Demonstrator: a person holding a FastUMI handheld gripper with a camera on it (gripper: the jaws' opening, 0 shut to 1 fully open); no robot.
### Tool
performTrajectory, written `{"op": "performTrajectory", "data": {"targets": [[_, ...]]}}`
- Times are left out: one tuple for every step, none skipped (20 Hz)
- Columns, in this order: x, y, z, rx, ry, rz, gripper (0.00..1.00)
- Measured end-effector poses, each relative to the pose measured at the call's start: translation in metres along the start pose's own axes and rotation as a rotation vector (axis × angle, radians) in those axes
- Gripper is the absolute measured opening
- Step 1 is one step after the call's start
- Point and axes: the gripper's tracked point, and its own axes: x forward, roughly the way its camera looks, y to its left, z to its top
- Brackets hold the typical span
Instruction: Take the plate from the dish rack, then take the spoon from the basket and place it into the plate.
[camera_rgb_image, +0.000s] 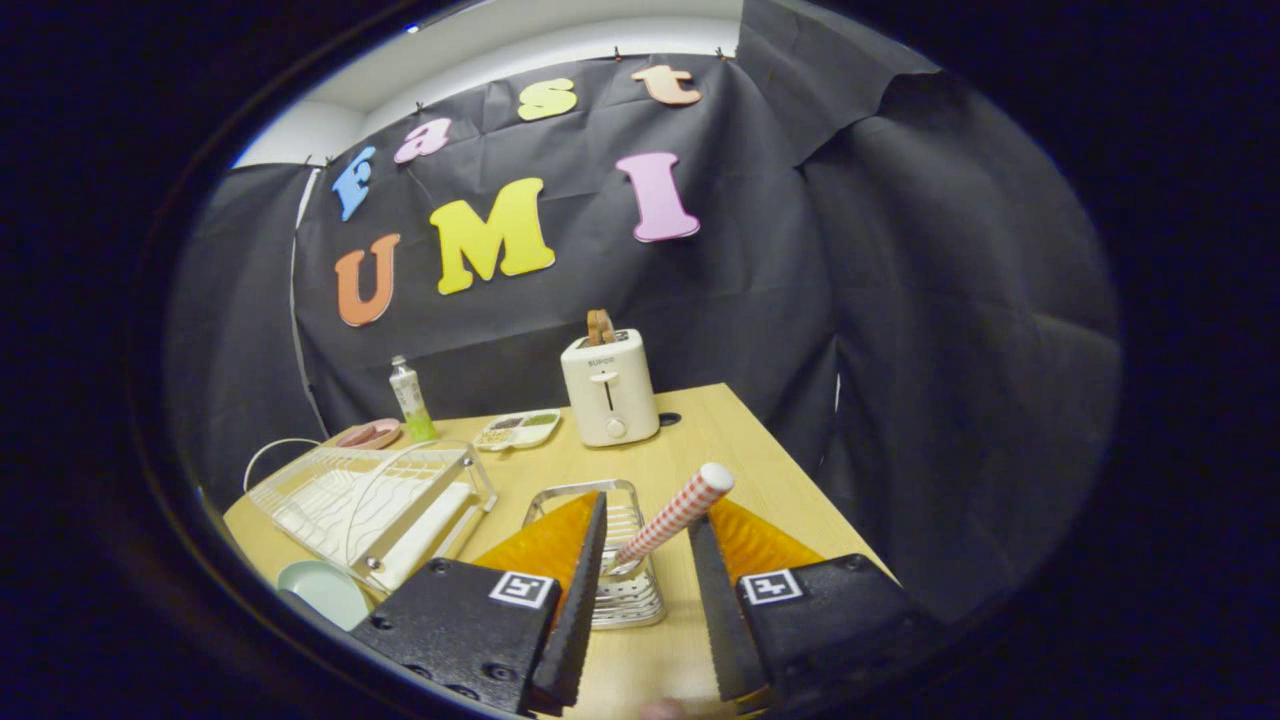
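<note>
My gripper (648, 512) hangs open over the wire basket (628, 592), its two black fingers on either side of the basket. The spoon (672, 518) stands tilted in the basket. Its red-and-white checked handle rises between my fingertips and leans toward the right finger; neither finger presses on it. The spoon's bowl is hidden inside the basket. A pale green plate (322, 590) lies flat on the table, left of my left finger and just in front of the white dish rack (370, 500).
On the wooden table (730, 450) beyond the basket stand a white toaster (608, 388), a small compartment tray (517, 430), a green bottle (410, 400) and a pink dish (370, 435). Black cloth walls close in behind and to the right.
</note>
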Motion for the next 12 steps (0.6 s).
{"op": "performTrajectory", "data": {"targets": [[0.001, 0.001, 0.0, 0.01, 0.009, 0.004, 0.44], [0.0, 0.003, 0.002, 0.024, 0.023, 0.007, 0.37], [0.001, 0.009, 0.002, 0.048, 0.034, 0.025, 0.31], [0.0, 0.018, 0.005, 0.064, 0.052, 0.05, 0.28], [0.0, 0.024, 0.006, 0.075, 0.066, 0.066, 0.21], [0.001, 0.029, 0.007, 0.076, 0.078, 0.075, 0.18], [0.001, 0.032, 0.008, 0.071, 0.086, 0.075, 0.12], [0.001, 0.035, 0.009, 0.063, 0.091, 0.07, 0.1], [0.002, 0.037, 0.01, 0.054, 0.095, 0.061, 0.09], [0.0, 0.039, 0.011, 0.047, 0.102, 0.053, 0.09], [-0.001, 0.039, 0.014, 0.043, 0.104, 0.04, 0.09], [-0.002, 0.035, 0.02, 0.038, 0.098, 0.015, 0.09]]}}
